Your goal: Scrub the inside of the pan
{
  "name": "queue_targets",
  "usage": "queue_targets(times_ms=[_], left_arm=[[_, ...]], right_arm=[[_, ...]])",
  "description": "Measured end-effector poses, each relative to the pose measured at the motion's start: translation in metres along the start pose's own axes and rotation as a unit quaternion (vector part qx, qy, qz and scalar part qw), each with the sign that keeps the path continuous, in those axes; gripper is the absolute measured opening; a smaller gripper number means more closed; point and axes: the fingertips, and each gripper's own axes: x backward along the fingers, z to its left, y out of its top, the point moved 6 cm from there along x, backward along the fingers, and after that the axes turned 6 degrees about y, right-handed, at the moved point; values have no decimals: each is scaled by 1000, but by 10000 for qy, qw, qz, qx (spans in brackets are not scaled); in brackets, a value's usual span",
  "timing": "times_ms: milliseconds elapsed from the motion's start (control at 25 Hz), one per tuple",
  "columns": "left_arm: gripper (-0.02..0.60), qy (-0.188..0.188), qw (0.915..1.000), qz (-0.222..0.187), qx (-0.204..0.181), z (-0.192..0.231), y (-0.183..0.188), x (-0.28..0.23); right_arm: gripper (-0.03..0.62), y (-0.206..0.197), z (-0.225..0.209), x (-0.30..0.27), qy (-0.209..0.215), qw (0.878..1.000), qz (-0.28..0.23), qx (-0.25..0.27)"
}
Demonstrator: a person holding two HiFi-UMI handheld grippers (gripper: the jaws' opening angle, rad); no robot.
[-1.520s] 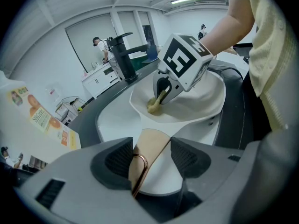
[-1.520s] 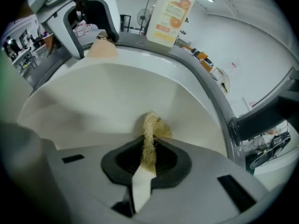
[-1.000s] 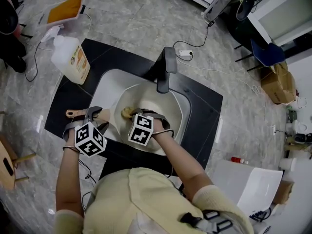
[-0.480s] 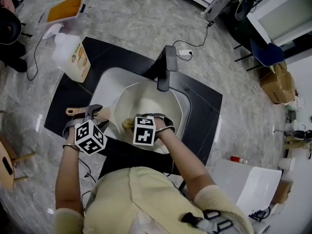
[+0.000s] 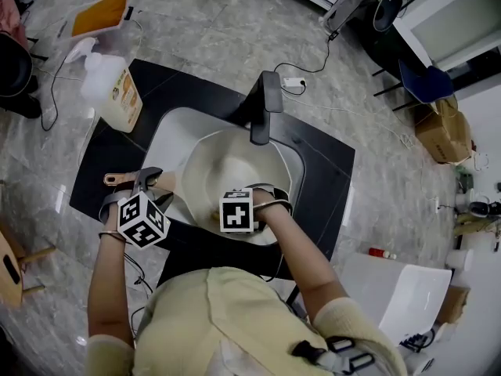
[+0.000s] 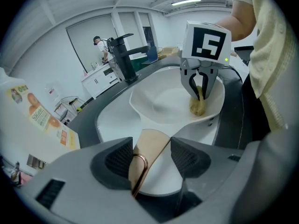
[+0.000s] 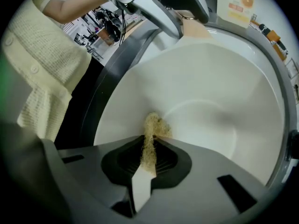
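A white pan (image 5: 235, 167) sits in the sink under the tap. Its tan handle (image 6: 150, 146), with a copper ring, points left, and my left gripper (image 5: 153, 186) is shut on it. In the left gripper view the handle lies between the two dark pads (image 6: 117, 158). My right gripper (image 5: 258, 202) is shut on a yellowish scrubber (image 7: 152, 127) and presses it against the pan's inner wall (image 7: 210, 92) on the side nearest me. Seen from the left gripper view, the right gripper (image 6: 201, 85) points down onto the scrubber (image 6: 198, 105).
A black tap (image 5: 264, 108) arches over the far side of the white sink (image 5: 166, 135), which is set in a black counter (image 5: 106, 175). A large detergent jug (image 5: 113, 88) stands at the counter's left corner. Cables and an orange tray (image 5: 102, 12) lie on the floor.
My right gripper has dragged the scrubber across the pan's inside, from the left part to the near-right wall. The left gripper has kept hold of the handle.
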Motion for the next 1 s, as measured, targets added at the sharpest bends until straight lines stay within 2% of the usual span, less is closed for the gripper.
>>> queue_targets(times_ms=[200,400,760,1000], left_arm=[[252,3,10000,-39,-2,0,0,0],[252,-21,10000,-54,25,0,0,1],[252,-22,9999,-85,58,0,0,0],[253,3,9999,-104,85,0,0,0]], right_arm=[[46,-21,2,-5,86,9985,493,-201],[46,-42,-5,-8,-22,9939,930,-585],[46,-76,-30,-4,-775,9810,1344,-1164],[46,-94,-51,3,-1509,9637,1538,-1575]])
